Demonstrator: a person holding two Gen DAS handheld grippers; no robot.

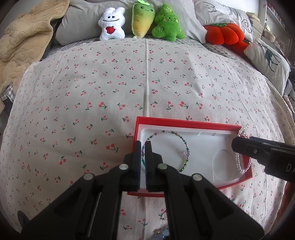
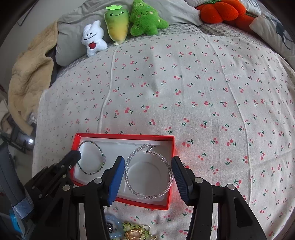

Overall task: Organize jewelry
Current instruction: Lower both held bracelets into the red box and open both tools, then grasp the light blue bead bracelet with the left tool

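Note:
A red box [image 1: 186, 123] [image 2: 123, 136] with a white insert lies on the cherry-print bed cover. A green beaded bracelet [image 1: 181, 140] [image 2: 95, 145] lies in its left part. A clear beaded bracelet [image 2: 162, 158] [image 1: 239, 167] lies in its right part. My left gripper [image 1: 143, 145] is shut on the green bracelet's left side; in the right wrist view it shows at the box's left edge [image 2: 72, 157]. My right gripper [image 2: 147, 166] is open, its blue pads on either side of the clear bracelet, not touching it. Its fingers [image 1: 258, 149] reach in from the right in the left wrist view.
More jewelry lies near the front edge of the bed: a blue flower piece [image 2: 114, 229], a gold ring with green beads [image 2: 136, 232]. Plush toys [image 1: 142, 20] [image 2: 127, 24] and pillows [image 1: 221, 13] line the far side. A beige blanket [image 1: 22, 42] lies at the far left.

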